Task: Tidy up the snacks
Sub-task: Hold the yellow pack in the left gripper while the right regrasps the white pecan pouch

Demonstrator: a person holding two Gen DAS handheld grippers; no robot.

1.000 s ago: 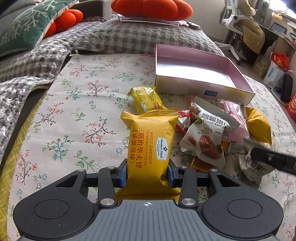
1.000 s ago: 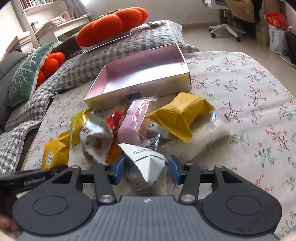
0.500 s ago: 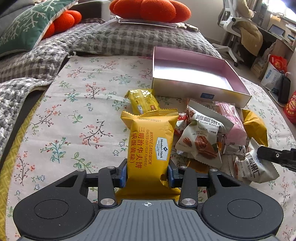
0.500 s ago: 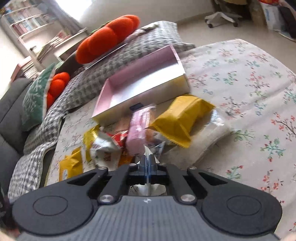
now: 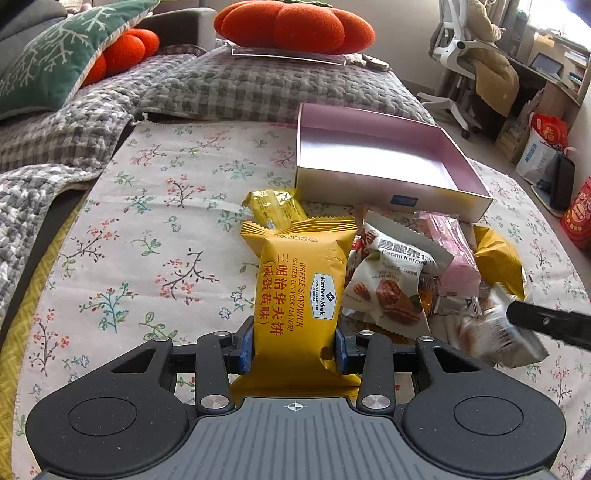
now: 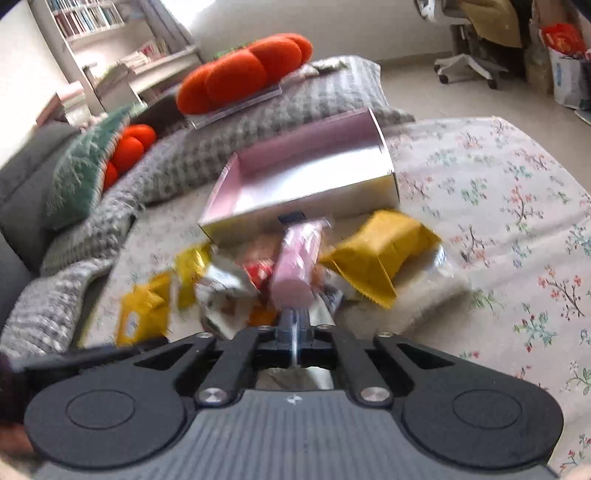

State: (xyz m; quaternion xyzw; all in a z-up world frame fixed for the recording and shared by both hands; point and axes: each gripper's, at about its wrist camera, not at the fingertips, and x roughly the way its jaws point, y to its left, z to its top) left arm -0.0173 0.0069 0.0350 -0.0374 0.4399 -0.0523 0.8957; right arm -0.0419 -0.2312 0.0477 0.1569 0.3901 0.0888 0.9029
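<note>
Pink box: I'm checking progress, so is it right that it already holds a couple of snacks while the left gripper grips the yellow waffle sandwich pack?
Not quite. The pink box is empty in the left wrist view; the snacks lie heaped in front of it. The left gripper does grip the yellow waffle sandwich pack.

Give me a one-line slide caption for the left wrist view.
Left gripper clamps a yellow waffle packet above the floral cloth; snack pile and empty pink box ahead.

Glossy yellow foil wafer packet [image 5: 299,291], matt floral cotton cloth [image 5: 155,236], satin pink card box [image 5: 373,158], nubbly grey checked quilt [image 5: 236,88], plush orange cushion [image 5: 291,24]
</note>
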